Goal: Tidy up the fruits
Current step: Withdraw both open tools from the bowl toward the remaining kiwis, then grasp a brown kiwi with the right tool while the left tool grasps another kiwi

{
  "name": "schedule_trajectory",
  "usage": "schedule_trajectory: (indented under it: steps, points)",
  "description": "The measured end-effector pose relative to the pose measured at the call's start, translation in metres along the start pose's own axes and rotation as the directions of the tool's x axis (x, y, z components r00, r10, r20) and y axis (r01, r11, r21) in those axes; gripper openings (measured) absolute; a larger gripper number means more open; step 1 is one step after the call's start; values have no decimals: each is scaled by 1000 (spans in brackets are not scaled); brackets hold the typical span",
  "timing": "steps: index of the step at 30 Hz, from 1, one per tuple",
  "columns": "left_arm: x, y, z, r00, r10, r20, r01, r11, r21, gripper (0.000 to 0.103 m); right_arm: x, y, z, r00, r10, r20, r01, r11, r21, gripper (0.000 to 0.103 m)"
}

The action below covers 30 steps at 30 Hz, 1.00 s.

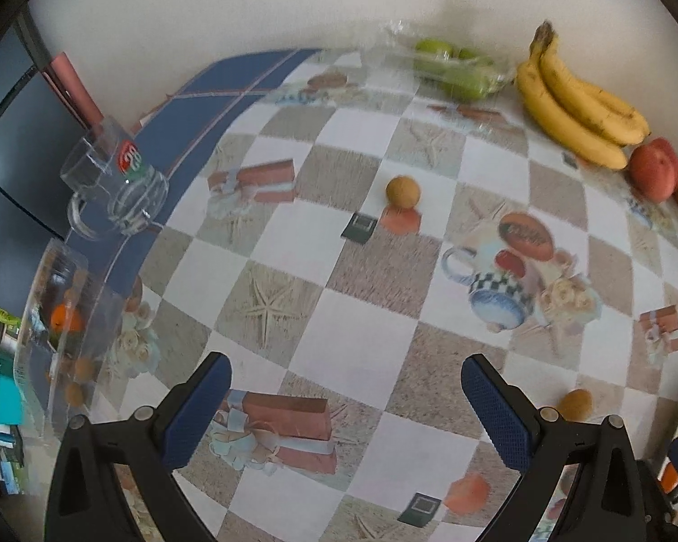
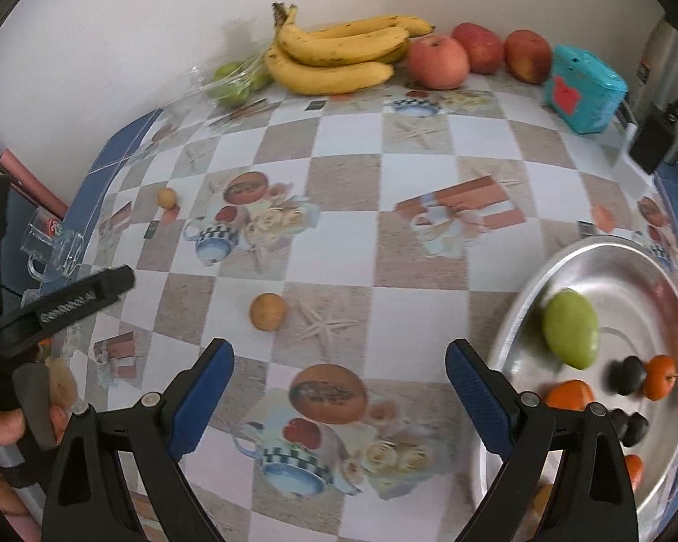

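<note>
My left gripper, right gripper: both wide open, empty. Tray holds mango, small fruits. Left: two longans beyond tray; bananas, apples behind.

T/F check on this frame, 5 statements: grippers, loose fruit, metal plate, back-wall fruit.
1. Both grippers are open and hold nothing. True: the left gripper and the right gripper have their jaws spread over bare tablecloth.
2. Two small brown fruits lie loose on the tablecloth. True.
3. The metal plate is empty. False: it holds a green fruit plus small orange and dark pieces.
4. The bananas sit on the metal plate. False: they lie by the wall, beside the red apples.
5. The glass mug stands upright. False: it lies on its side.
</note>
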<state>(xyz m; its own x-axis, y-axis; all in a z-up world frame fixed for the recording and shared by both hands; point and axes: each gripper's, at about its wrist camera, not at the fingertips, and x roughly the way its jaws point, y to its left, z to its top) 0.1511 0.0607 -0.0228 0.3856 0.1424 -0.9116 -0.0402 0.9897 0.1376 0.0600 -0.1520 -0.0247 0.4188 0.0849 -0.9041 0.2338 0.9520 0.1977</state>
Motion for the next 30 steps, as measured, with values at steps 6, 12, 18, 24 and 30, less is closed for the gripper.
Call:
schedule_trajectory:
  steps: [6,12,18,24,30]
  points:
    - [20,3,-2,998,-15,-57,14,1000,-9,103,20,14,3,1000,5,-23,-5,1000,-17,95]
    - [29,10,-1,997,-9,-72,7,1000,-25,103,37,27,4,999,-24,-35,23,999,-47,95]
    - [33,17,2,997,-10,-73,7,999,-40,103,48,37,9,999,-39,-33,37,998,-51,76]
    - [36,19,3,997,-16,-72,13,999,-43,103,55,45,12,999,-8,-37,7,999,-47,60]
    - [38,18,3,998,-16,-61,14,999,-31,103,60,50,12,999,-6,-50,4,999,-53,53]
